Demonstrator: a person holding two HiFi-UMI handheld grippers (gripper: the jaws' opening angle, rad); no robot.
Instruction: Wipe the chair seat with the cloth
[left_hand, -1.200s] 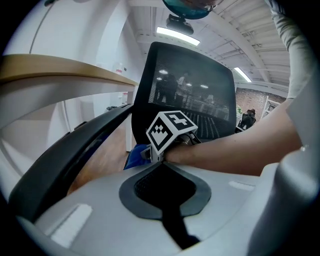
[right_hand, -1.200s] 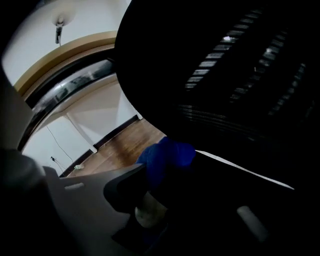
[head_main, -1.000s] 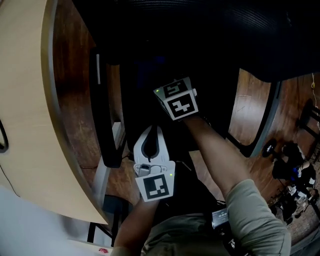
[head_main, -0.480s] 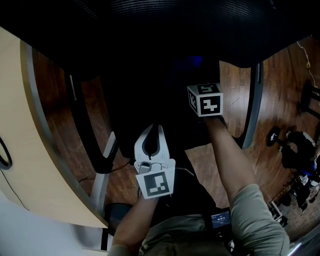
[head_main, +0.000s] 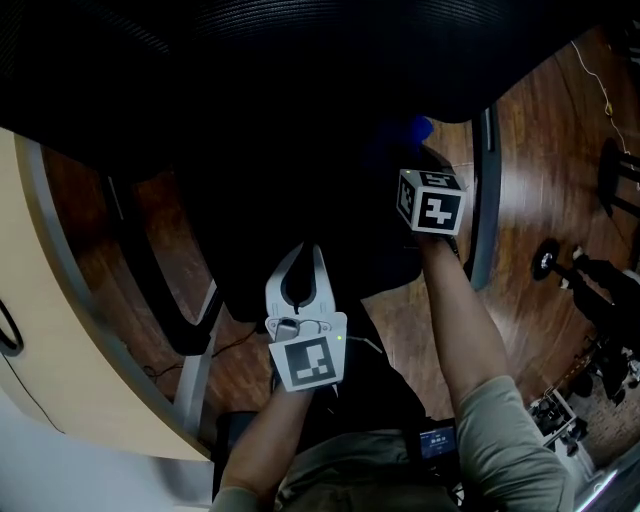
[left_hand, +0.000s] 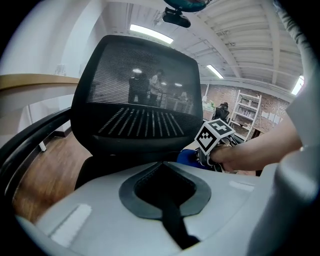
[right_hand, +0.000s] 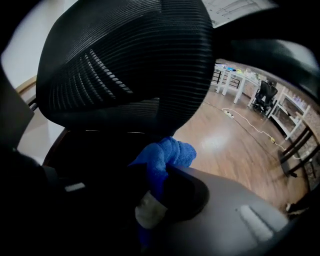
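Head view only: both tools at once over the seat (head_main: 300, 190), black and almost featureless in dim light. Right gripper (head_main: 412, 150) at the seat's right rear corner, a scrap of blue cloth (head_main: 416, 128) poking out ahead of its marker cube. Left gripper (head_main: 302, 262) over the seat's front edge, well apart from the cloth.

Right gripper view only: clamped narrow on the cloth, plush bunched terry squeezed between the jaws and bulging past the tips. Cannot tell whether pressed onto the seat; too dark beneath.

Left gripper view only: closed, tip to tip, nothing between; just an oval gap framed by dark rubbery pads set in smooth grey plastic. Also catches the right gripper's cube and the blue cloth across the seat.

Behind the seat: backrest (left_hand: 140, 100), black ribbed mesh with rounded corners, see-through against the ceiling lights.

Right of the seat: thin grey curved armrest (head_main: 487, 190), then glossy wood-plank floor (head_main: 545, 150) with a pale cable (right_hand: 245, 120) lying loose.

Left of the seat: pale desk (head_main: 40, 330) with a curved edge.

Across the seat's front right: bare forearm (head_main: 455, 300), covering part of the floor.

Far behind the seat, left gripper view alone: metal shelves (left_hand: 247, 112) by a brick wall.
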